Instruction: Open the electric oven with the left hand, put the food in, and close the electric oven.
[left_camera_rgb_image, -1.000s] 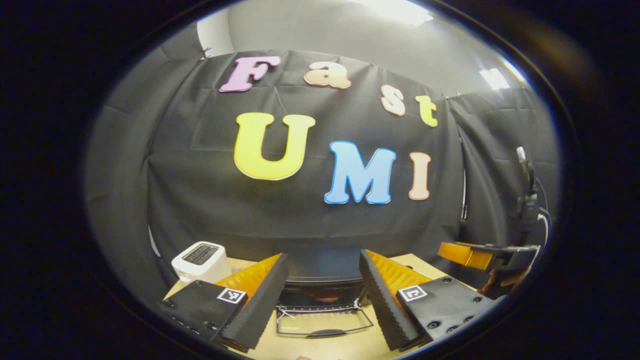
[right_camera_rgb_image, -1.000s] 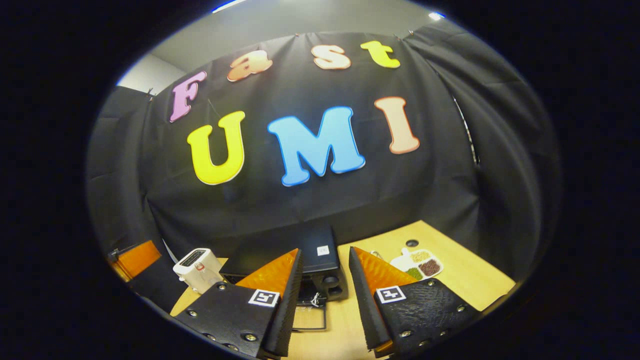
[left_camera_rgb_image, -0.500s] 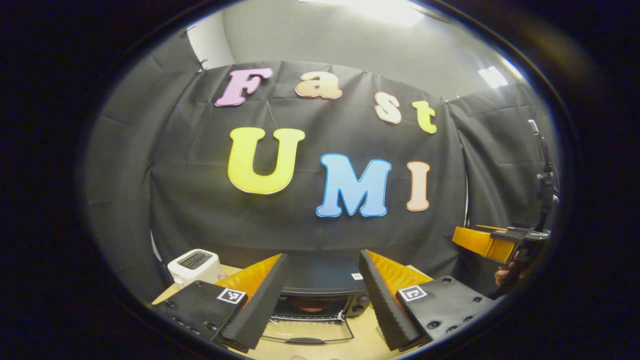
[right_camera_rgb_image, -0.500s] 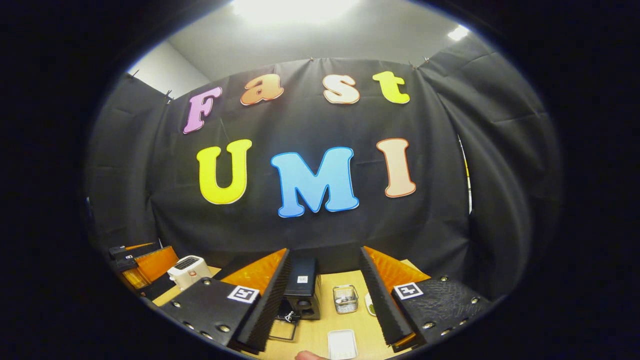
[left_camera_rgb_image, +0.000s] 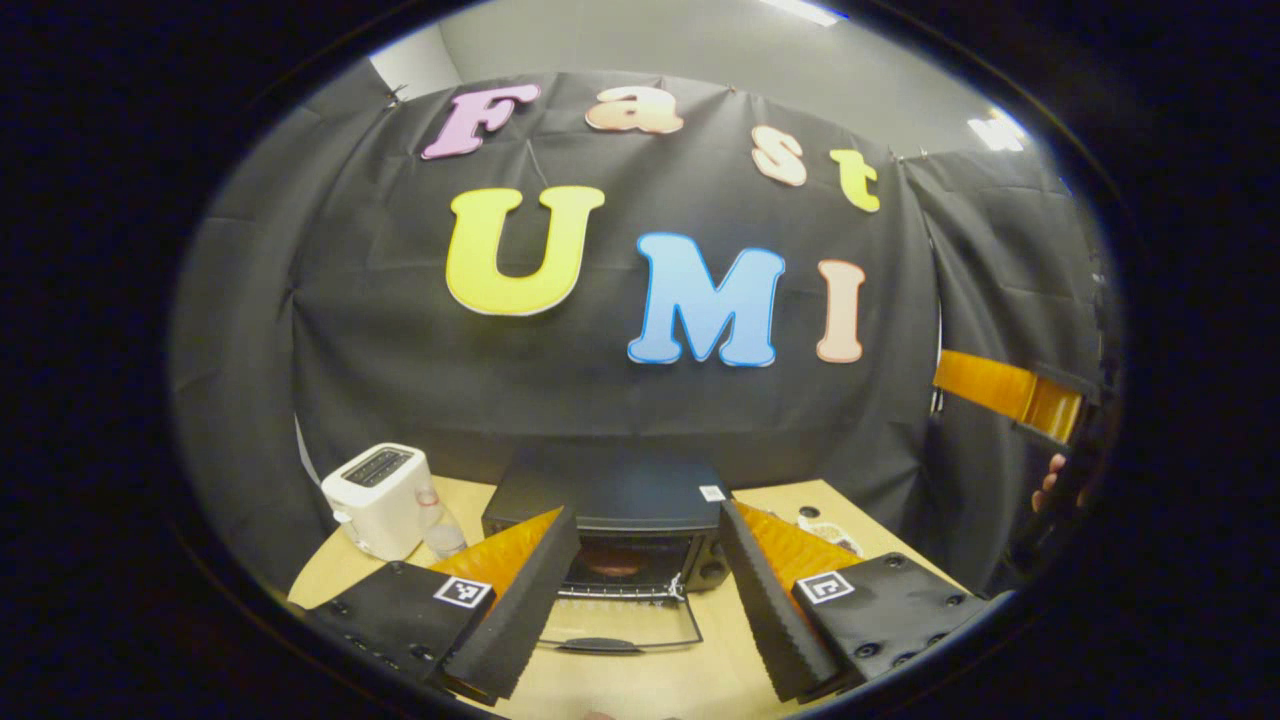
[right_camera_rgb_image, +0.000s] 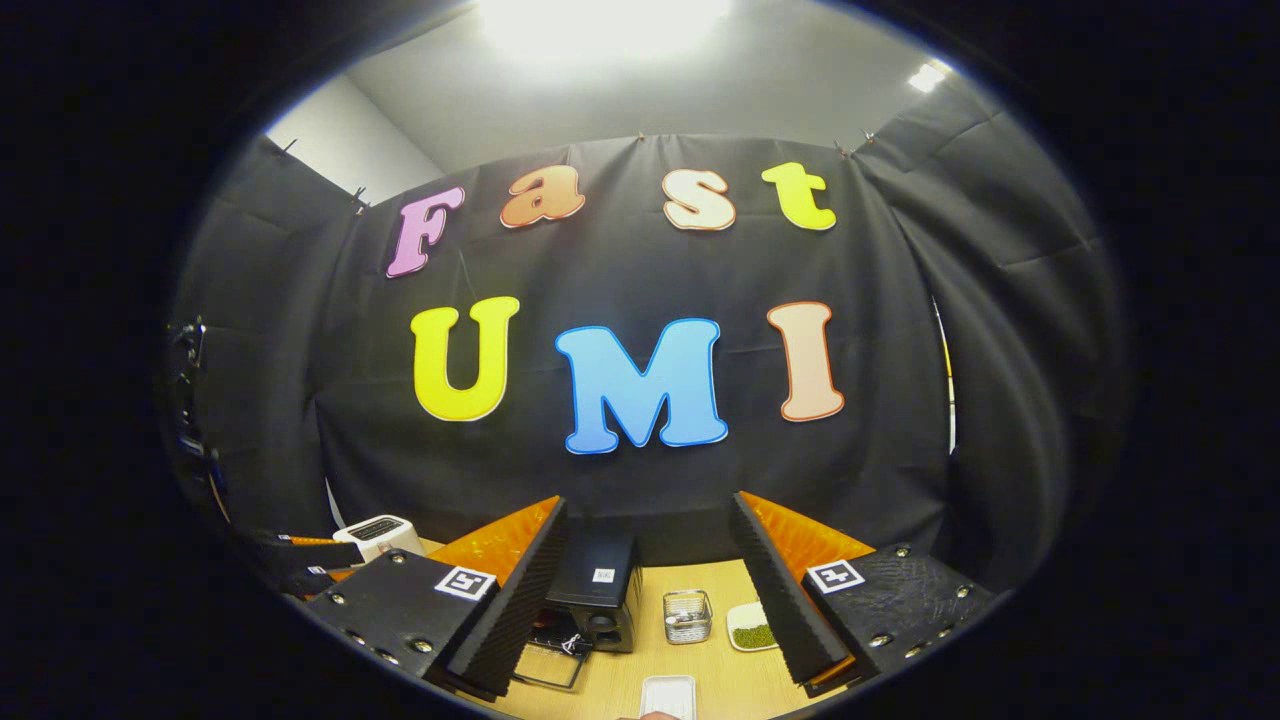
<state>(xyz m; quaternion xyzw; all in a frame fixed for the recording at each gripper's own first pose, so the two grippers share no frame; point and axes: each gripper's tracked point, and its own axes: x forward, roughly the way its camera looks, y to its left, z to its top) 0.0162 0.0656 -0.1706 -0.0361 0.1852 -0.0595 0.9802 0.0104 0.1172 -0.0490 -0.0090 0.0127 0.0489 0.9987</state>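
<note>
Left gripper view: black electric oven at the table's back, long side across, door flat down toward the camera. Left gripper wide open, holding nothing. White toaster beside.

Right gripper view: right gripper wide open, empty. Oven seen end-on.

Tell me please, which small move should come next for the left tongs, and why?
Probably lower the open left tongs toward the oven door to lift it shut. The door lies folded down on the table, something reddish, likely the food, sits inside the oven, and both tongs hold nothing.
</note>
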